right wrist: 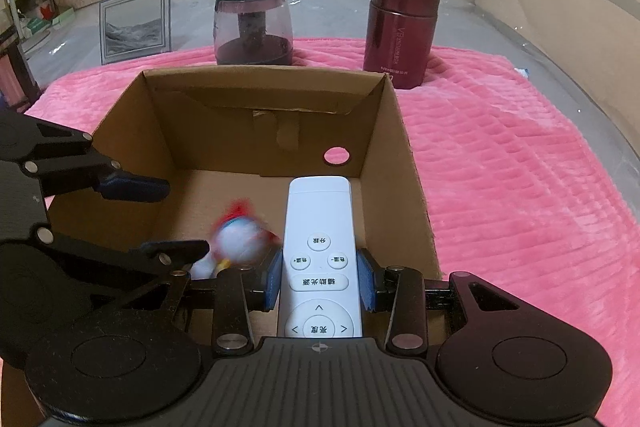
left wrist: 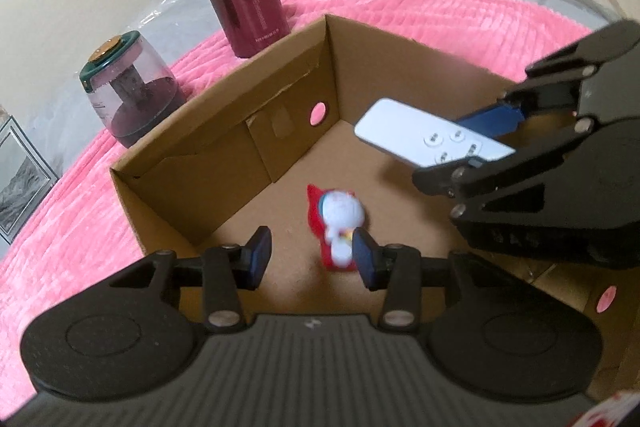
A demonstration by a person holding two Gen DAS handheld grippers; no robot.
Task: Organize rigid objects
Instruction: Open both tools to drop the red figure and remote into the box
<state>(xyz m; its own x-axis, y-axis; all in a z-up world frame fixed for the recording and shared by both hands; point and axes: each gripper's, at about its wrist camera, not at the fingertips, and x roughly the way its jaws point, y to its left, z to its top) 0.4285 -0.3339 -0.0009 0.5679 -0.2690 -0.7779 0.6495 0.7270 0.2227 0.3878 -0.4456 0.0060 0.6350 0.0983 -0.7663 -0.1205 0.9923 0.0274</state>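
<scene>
The left claw (left wrist: 312, 253) is hanging spread wide over the cardboard box (right wrist: 404, 131), gripping nothing. A small blue-and-white figurine (left wrist: 340, 223) is lying on the box floor just ahead of it, close against the right finger; blur is hiding whether it is touching that finger or still moving. The figurine's long axis is running roughly along the left claw's reach.

To the right, the right claw (right wrist: 320, 279) is pinching a white remote (right wrist: 320, 251) by its two long edges, both blue pads pressed flat on its sides. The remote's long axis is pointing straight forward from this claw, toward the far wall of the box, and it is being held above the box floor, inside the walls, not resting on anything. The right claw is clearly the nearer one to it; the left claw is well off to its side.

Beyond the box's far wall, ahead of both claws, a clear jar with a green lid (right wrist: 251, 23) and a maroon flask (right wrist: 402, 27) are standing upright on the pink blanket (right wrist: 520, 155), still outside.

The coming move is probably lowering the remote straight down beside the figurine, then spreading the fingers.
</scene>
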